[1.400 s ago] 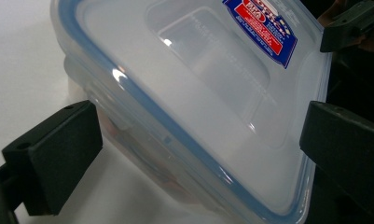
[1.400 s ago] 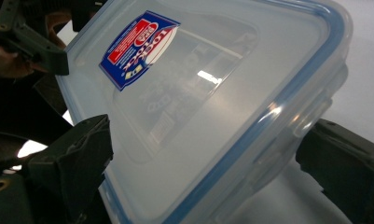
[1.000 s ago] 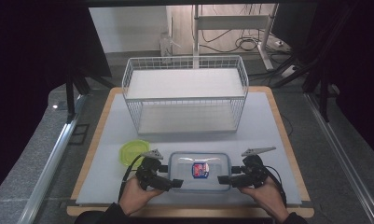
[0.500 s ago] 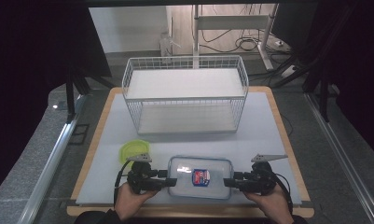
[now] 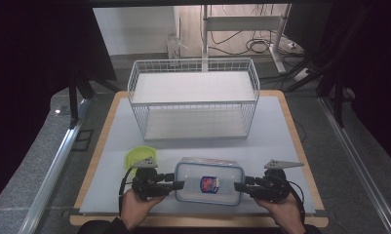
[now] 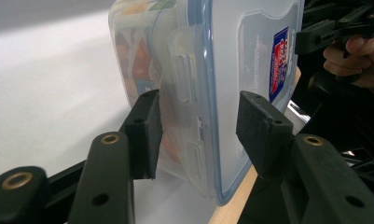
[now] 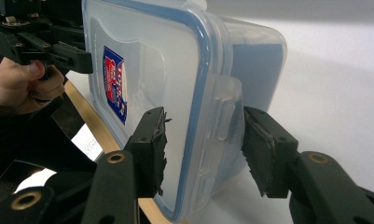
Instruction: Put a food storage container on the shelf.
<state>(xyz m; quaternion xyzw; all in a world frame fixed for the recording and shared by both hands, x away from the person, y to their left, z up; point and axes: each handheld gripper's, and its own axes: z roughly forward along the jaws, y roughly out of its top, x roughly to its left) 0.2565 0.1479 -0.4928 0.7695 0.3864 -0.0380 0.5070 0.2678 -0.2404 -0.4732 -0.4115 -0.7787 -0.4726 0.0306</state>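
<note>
Lidded container [image 5: 208, 181] sits at 6 o'clock on the counter [image 5: 276, 131], near its front edge. Left gripper [image 5: 176, 185] at 9 o'clock, right gripper [image 5: 238, 186] at 3 o'clock; each pair of jaws straddles a lid latch, evidently unclamped, judged positioned for a two-handed grip.

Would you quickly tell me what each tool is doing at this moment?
Left tool: open, its jaws straddling the end latch of the lidded plastic container, with gaps showing.
Right tool: open, jaws either side of the opposite latch.
</note>
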